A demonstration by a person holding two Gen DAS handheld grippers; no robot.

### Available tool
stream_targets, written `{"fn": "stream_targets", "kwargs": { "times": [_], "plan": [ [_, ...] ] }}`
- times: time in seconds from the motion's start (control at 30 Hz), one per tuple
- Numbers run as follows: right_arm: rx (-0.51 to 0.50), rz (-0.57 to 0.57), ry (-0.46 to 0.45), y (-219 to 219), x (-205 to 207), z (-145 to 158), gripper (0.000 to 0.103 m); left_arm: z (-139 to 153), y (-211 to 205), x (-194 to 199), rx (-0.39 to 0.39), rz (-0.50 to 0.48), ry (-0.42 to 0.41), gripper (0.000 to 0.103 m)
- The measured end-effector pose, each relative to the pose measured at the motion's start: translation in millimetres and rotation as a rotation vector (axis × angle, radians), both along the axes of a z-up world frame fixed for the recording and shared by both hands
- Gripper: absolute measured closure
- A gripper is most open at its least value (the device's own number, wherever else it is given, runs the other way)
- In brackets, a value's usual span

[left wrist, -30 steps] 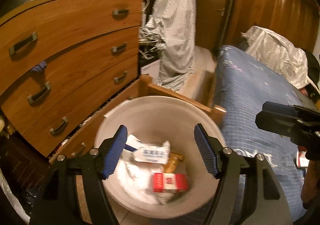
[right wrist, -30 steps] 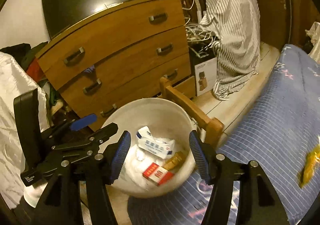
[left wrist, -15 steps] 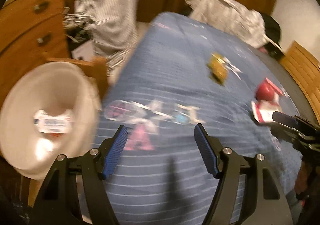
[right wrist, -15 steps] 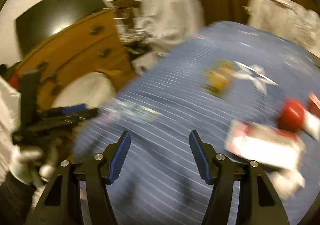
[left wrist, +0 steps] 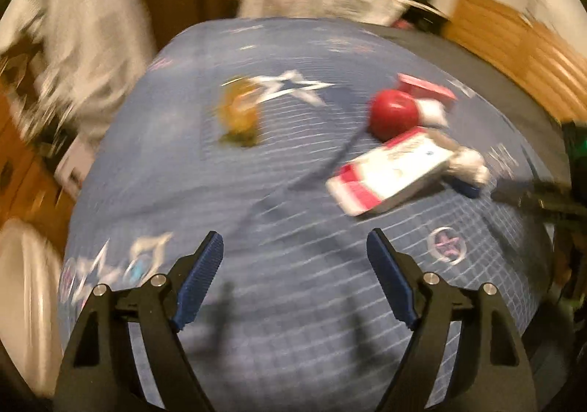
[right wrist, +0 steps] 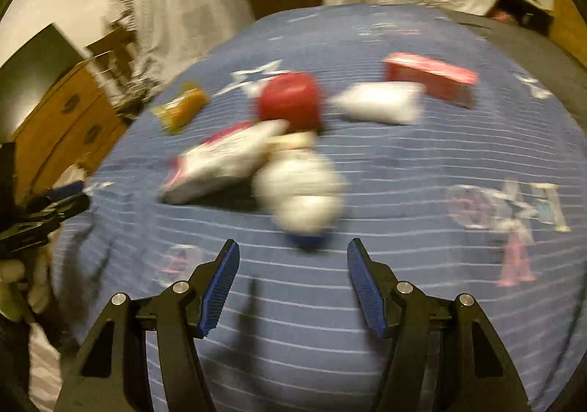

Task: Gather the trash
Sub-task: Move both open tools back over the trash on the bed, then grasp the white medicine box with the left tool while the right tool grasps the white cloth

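White crumpled paper wad (right wrist: 302, 192) lay just ahead of the empty, parted right gripper (right wrist: 292, 289), nearer than the left gripper (left wrist: 295, 280), whose empty jaws were opening.

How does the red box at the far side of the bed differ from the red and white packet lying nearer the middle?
The red box looks red all over; the packet is mostly white with red at one end. The box lies alone, farther from the cameras; the packet lies nearer, beside a red round thing and crumpled white paper. The box looks blockier, the packet flatter. Both lie on the blue bedcover, untouched.
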State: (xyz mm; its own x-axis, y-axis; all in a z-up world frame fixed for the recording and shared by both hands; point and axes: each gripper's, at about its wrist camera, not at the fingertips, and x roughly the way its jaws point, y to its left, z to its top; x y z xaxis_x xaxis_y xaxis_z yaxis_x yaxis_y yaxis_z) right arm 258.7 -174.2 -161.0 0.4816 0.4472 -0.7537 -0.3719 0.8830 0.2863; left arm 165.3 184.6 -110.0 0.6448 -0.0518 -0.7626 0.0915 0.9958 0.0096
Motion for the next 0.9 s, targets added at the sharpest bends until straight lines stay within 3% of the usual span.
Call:
{"fn": "stream_targets", "kwargs": {
  "times": [0.1,0.2,0.4,0.53,0.77,0.8,0.9],
  "plan": [
    [0.004,-0.027,-0.003,-31,4,-2,0.037,1,-36,22,0.073,-0.159,-0.008,0.025],
    [0.012,0.037,-0.007,-36,1,-1,0.031,1,-68,46,0.106,-0.355,-0.004,0.025],
    [-0.020,0.193,-0.034,19,4,16,0.026,-7,-92,82,0.139,-0.542,0.037,0.022],
    [-0.057,0.251,-0.042,43,13,26,0.024,-25,-95,97,0.135,-0.605,0.101,0.021],
    [-0.134,0.311,-0.023,63,31,16,0.023,-44,-94,107,0.108,-0.605,0.133,0.022],
    [-0.135,0.308,-0.021,64,34,15,0.023,-46,-95,108,0.099,-0.605,0.136,0.029],
    [-0.116,0.297,-0.020,63,36,13,0.023,-47,-94,105,0.077,-0.563,0.120,0.032]
  ]
}}
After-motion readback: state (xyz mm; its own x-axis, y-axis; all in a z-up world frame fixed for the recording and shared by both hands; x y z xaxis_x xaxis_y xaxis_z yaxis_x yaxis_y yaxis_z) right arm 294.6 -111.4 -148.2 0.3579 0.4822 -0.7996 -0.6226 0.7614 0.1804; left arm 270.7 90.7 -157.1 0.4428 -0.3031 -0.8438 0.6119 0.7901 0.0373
